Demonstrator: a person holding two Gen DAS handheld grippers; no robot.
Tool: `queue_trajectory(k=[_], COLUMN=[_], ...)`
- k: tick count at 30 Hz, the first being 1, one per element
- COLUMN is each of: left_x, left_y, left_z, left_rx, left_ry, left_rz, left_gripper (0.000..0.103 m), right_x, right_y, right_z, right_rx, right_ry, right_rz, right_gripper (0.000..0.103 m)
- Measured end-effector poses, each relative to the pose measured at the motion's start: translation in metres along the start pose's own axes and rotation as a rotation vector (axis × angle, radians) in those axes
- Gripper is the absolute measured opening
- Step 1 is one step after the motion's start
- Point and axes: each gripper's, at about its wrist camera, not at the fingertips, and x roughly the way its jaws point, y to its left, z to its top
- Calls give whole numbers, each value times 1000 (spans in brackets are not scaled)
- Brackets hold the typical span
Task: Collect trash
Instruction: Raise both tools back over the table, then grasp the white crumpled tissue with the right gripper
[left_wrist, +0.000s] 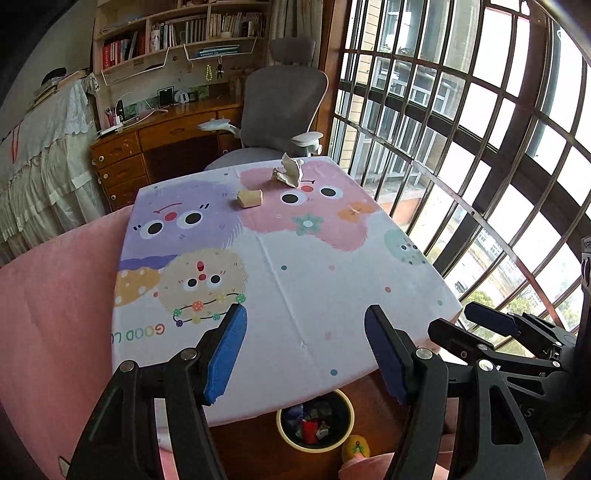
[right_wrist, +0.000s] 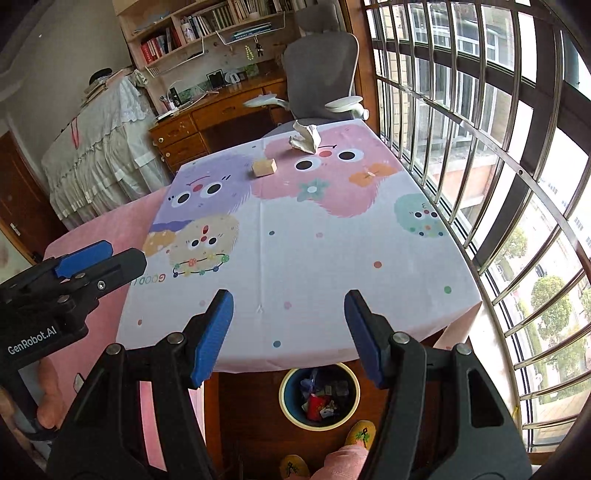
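A crumpled piece of paper (left_wrist: 289, 170) (right_wrist: 306, 137) lies at the far end of the table with the cartoon cloth (left_wrist: 295, 280) (right_wrist: 303, 251). Beside it, nearer me, sits a small tan block (left_wrist: 249, 198) (right_wrist: 264, 167). On the floor below the table's near edge stands a round bin (left_wrist: 315, 421) (right_wrist: 319, 395) holding several bits of coloured trash. My left gripper (left_wrist: 304, 350) hovers open over the near edge, nothing between its blue pads. My right gripper (right_wrist: 288, 332) is open too, empty, above the near edge and bin. Each gripper shows at the side of the other's view.
A grey office chair (left_wrist: 280, 110) (right_wrist: 321, 77) stands behind the table's far end, with a wooden desk (left_wrist: 162, 136) and bookshelves beyond. A barred window (left_wrist: 461, 147) (right_wrist: 480, 147) runs along the right. A pink cushion (left_wrist: 55, 314) lies left. Slippered feet (right_wrist: 360, 434) are by the bin.
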Motion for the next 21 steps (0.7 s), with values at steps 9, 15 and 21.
queue_trajectory(k=[9, 15, 21], left_x=[94, 217, 346], left_y=[27, 62, 86], left_z=[78, 152, 209], left_rx=[-77, -253, -336], left_ry=[22, 135, 258], left_rz=[131, 165, 118], left_gripper=[68, 67, 68], right_x=[115, 246, 373], right_y=[-35, -65, -84], right_z=[112, 209, 285], right_rx=[-76, -125, -188], right_ry=[13, 81, 129], right_rz=[78, 131, 160], right_gripper=[60, 60, 60])
